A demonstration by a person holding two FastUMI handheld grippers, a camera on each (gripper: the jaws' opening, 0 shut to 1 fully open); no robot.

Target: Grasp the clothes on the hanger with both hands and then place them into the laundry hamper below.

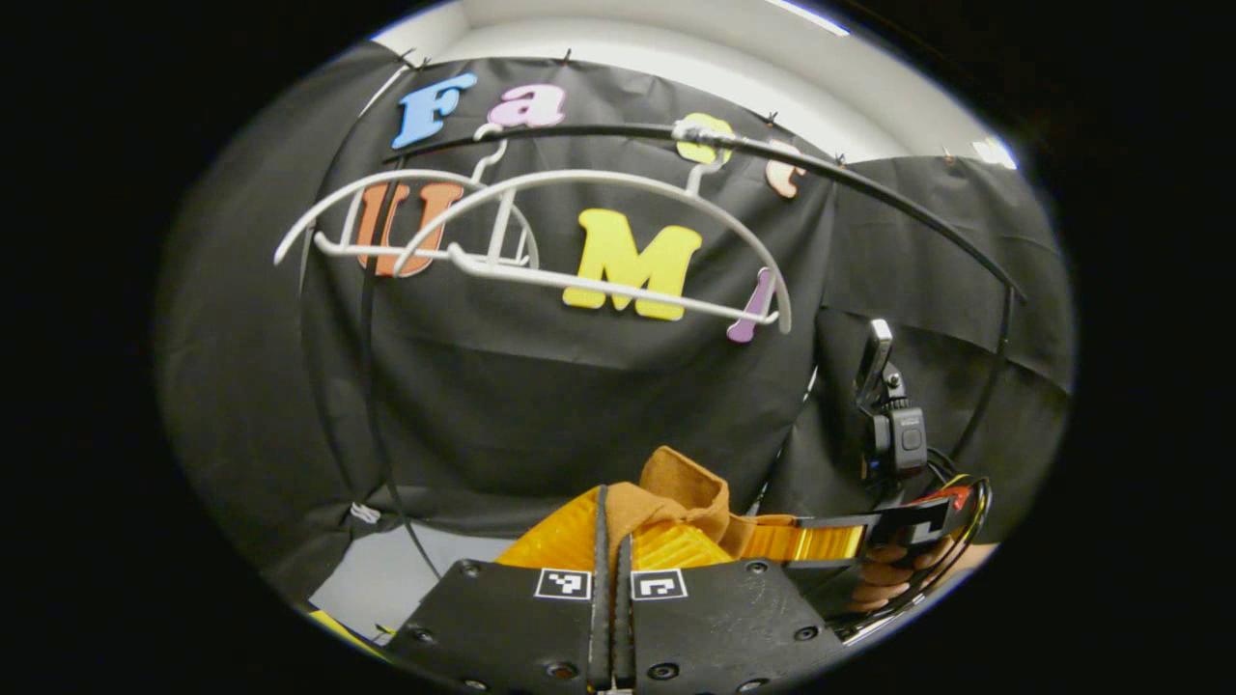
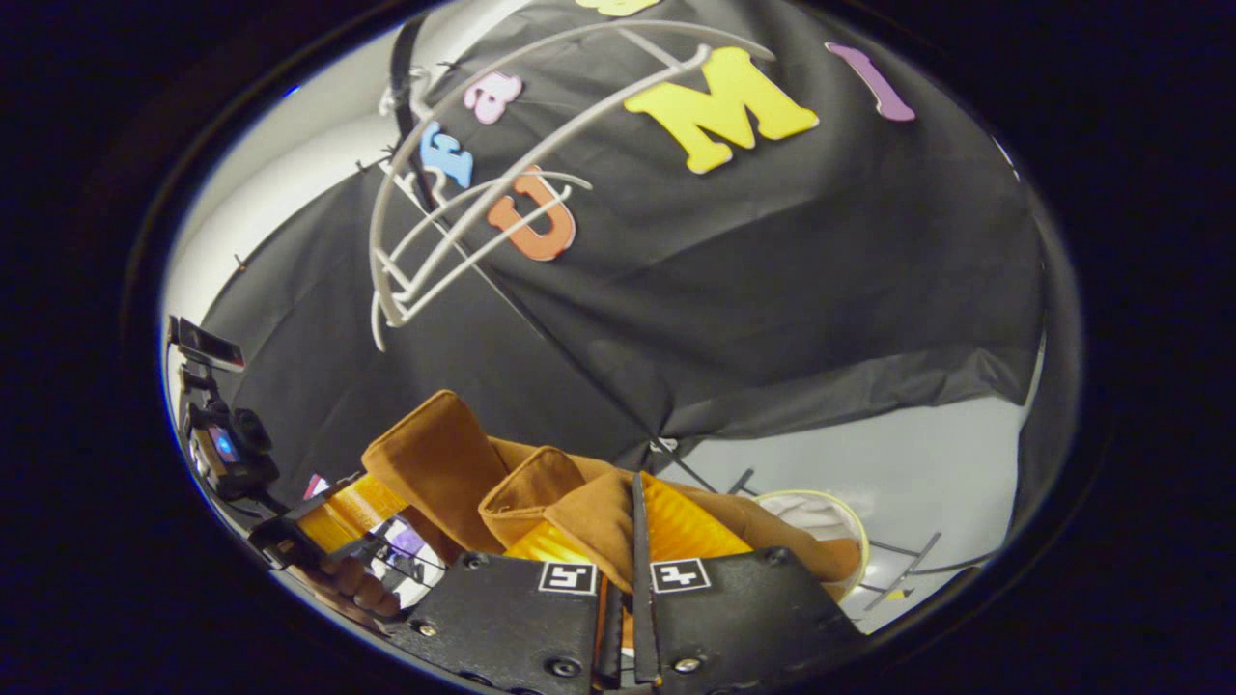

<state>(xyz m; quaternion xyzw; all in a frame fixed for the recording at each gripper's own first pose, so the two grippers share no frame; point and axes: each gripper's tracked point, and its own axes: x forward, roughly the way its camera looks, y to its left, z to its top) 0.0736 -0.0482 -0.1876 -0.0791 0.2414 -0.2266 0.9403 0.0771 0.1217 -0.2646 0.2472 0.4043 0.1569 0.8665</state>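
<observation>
Brown cloth, the clothes (image 2: 454,463), is off the white hangers (image 1: 541,232) above and pinched between both our tongs: left gripper (image 1: 612,526) and right gripper (image 2: 632,521) each closed on a fold. Left to do: lowering it into the hamper (image 2: 830,516) (rim just below).

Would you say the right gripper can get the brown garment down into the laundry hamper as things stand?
Probably yes: the right gripper is shut on the brown garment, already off the white hangers, and the laundry hamper sits open just beyond it.
</observation>
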